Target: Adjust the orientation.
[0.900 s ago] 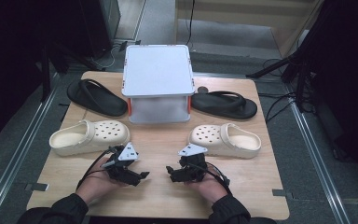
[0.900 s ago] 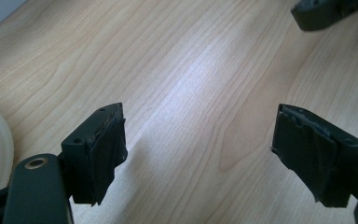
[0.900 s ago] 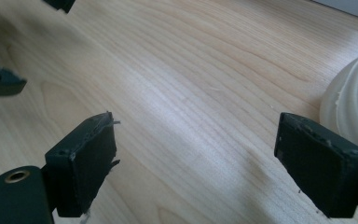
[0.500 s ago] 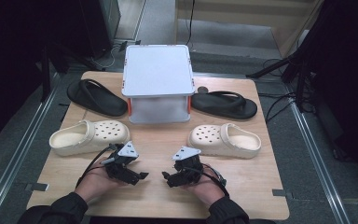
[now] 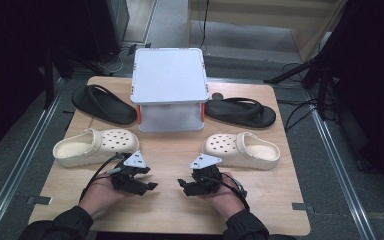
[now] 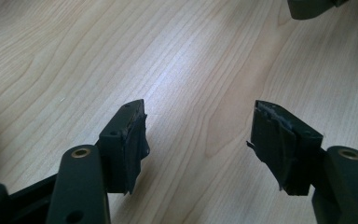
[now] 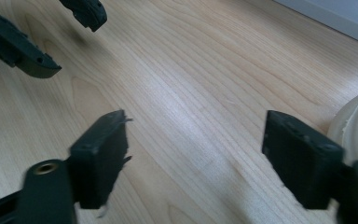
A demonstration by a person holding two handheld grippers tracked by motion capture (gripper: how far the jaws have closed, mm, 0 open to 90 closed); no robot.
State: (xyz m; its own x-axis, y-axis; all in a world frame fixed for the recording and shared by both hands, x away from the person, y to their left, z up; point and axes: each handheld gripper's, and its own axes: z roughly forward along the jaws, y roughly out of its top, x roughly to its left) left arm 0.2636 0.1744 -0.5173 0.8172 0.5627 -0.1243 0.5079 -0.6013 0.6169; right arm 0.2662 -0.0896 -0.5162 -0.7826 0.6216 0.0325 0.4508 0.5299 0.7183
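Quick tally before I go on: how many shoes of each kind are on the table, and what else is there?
Cream clogs: 2, left clog and right clog
Black flip-flops: 2, left flip-flop and right flip-flop
Lidded plastic boxes: 1, the white box
Total: 5 things on the table

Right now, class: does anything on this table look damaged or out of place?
Mostly tidy. The odd thing is the pads of the left tongs: their black lining is frayed and peeling at the edges.
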